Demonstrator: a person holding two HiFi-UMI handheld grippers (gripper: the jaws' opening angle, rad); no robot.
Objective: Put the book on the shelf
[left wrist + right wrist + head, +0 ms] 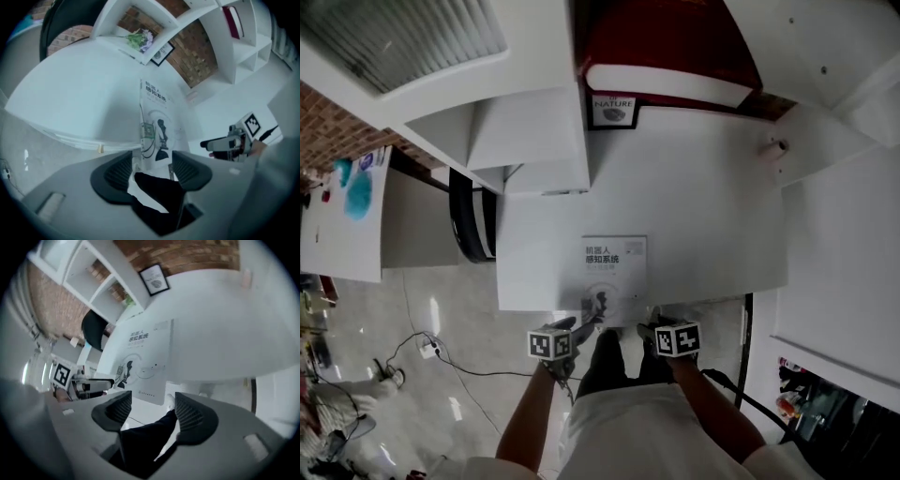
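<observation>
**Step in hand: grasp the book for lifting.**

1. Position. The book (615, 270) lies flat, cover up, on the white table (703, 187), at the table's near edge. Its lower margin appears to overhang that edge slightly. The shelf (530, 141) stands at the table's far side.
2. Left gripper (151, 164). Jaws stand wide apart and hold nothing. It sits at the table's near edge, and the book's overhanging margin shows in the gap between the pads, with no pad pressing on it.
3. Right gripper (152, 406). Jaws stand wide apart and empty, just off the table's near edge. Only the person's trouser leg and the floor show in the gap.
4. Procedure. Use the overhang: pass one jaw under the margin and one over it, then close. Bring the right gripper in toward the table edge until the book's corner enters its gap.
5. Caution. The cover is thin; a shallow bite is likely to slip or bend it. Seat the margin deep between the pads before lifting.
</observation>
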